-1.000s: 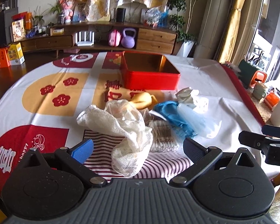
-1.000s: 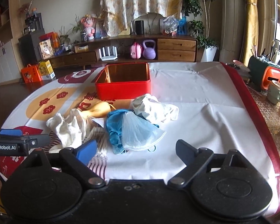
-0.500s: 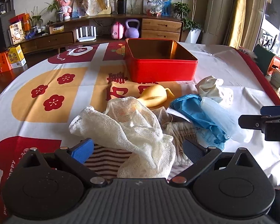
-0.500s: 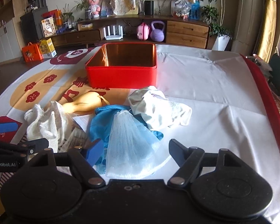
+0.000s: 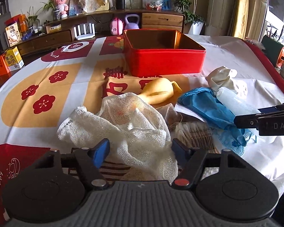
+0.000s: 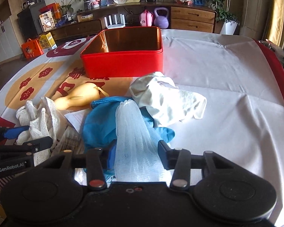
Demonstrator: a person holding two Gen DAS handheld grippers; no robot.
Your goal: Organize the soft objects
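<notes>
My left fingers have just been closing around the crumpled white gauze cloth and stand partly open with it bunched between them. My right fingers have likewise been narrowing onto the pale blue mesh net, which lies between them over the blue glove; I cannot tell whether either pair presses yet. Beyond, on the bench, lie a yellow rubber glove, a white cloth and the empty red tin.

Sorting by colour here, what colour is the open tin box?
Red outside, gold inside: the tin box; right wrist view shows it best.
</notes>
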